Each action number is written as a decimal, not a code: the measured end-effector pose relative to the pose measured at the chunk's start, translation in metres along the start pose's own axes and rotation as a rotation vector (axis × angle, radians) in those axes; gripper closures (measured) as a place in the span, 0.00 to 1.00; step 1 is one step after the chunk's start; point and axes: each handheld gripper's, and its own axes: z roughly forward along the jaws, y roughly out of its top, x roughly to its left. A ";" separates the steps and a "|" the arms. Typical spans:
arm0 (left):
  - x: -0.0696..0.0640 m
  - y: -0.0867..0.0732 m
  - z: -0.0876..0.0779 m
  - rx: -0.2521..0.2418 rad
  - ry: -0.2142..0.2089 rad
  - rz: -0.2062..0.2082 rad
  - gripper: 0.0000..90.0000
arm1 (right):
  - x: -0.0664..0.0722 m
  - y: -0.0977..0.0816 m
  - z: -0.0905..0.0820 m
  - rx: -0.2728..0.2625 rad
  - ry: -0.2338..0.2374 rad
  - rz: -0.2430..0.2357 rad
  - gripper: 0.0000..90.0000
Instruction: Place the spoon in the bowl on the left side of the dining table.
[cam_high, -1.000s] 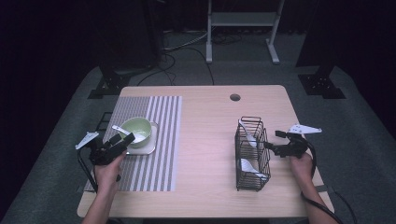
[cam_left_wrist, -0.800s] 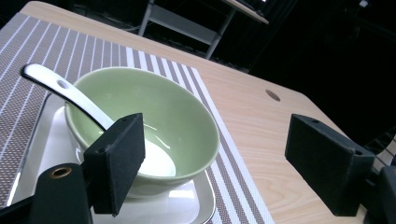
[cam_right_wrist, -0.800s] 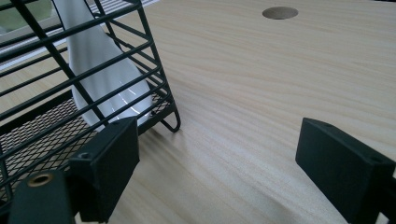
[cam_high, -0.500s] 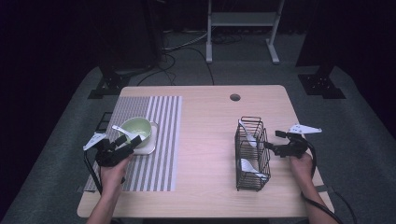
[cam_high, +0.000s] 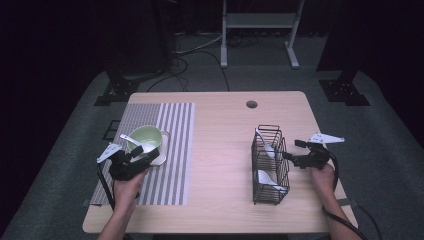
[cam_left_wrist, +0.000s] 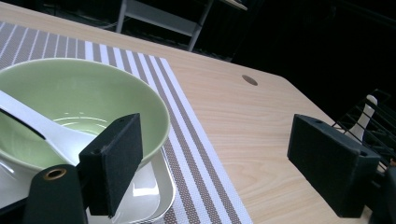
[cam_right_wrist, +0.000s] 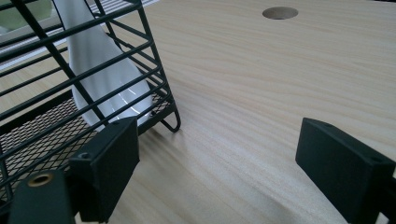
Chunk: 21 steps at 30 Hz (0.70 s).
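A pale green bowl stands on a white dish on the striped placemat. A white spoon lies in the bowl, its handle pointing left. My left gripper sits at the bowl's near side, open. In the left gripper view the left pad stands in front of the bowl and spoon, with only mat and table between the jaws. My right gripper is open just right of a black wire basket holding white spoons.
The round cable hole is at the table's far middle. Bare wood lies between placemat and basket. The right gripper view has the basket's foot close to my left pad. A metal stand is on the floor beyond.
My left gripper has slid a little to the right, closer along the bowl's near side. The right gripper, basket and bowl have stayed put.
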 end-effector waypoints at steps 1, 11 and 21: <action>-0.001 -0.001 0.000 0.003 0.003 0.004 0.19 | 0.000 0.000 0.000 0.000 0.000 0.000 0.14; -0.008 -0.009 0.005 0.031 -0.017 0.028 0.19 | 0.000 0.000 0.000 0.000 0.001 -0.001 0.14; -0.019 -0.017 0.009 0.046 -0.031 0.048 0.19 | 0.000 0.000 0.000 -0.001 0.000 -0.002 0.14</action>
